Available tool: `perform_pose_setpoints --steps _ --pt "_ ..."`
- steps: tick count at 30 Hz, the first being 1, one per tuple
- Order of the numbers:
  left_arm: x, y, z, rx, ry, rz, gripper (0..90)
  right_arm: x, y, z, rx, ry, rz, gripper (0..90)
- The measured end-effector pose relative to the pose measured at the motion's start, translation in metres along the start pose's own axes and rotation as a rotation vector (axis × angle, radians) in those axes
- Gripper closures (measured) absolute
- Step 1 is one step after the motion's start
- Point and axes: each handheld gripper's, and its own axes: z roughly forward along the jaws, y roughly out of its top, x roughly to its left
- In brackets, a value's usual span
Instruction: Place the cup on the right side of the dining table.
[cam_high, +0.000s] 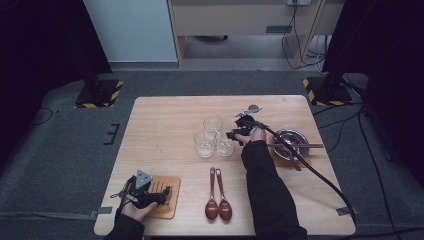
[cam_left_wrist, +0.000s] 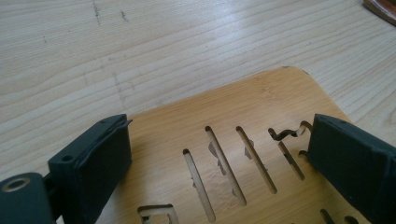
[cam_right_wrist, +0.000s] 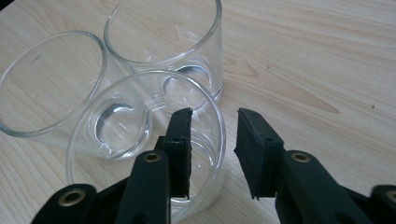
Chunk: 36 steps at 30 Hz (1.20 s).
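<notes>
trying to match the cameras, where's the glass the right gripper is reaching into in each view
high view: the nearest glass stands just left of the right gripper, rightmost of the three glasses.
right gripper view: that glass sits low and centre, one jaw inside its rim, the other outside.
left gripper view: not in it.
shared landmark: the pale wooden table.

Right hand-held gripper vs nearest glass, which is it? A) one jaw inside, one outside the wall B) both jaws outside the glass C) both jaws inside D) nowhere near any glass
A: in the right gripper view the right hand-held gripper straddles the wall of the nearest glass, with a gap left on the outer side.
</notes>
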Motion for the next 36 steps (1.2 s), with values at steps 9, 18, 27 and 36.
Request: perform_pose_setpoints --steps 9,18,27,36 --pt "0.000 0.000 0.000 0.000 0.000 0.000 5.3 0.002 0.002 0.008 0.049 -0.011 -0.011 76.8" --pt "0.000 0.000 0.000 0.000 -0.001 0.001 5.3 0.003 0.006 0.008 0.083 -0.038 -0.061 81.0" --pt "0.000 0.000 0.000 0.000 -0.001 0.001 5.3 0.002 0.006 0.004 0.100 -0.033 -0.065 81.6" --pt "0.000 0.000 0.000 0.000 -0.001 0.002 5.2 0.000 0.011 -0.016 0.056 -0.027 -0.062 81.9"
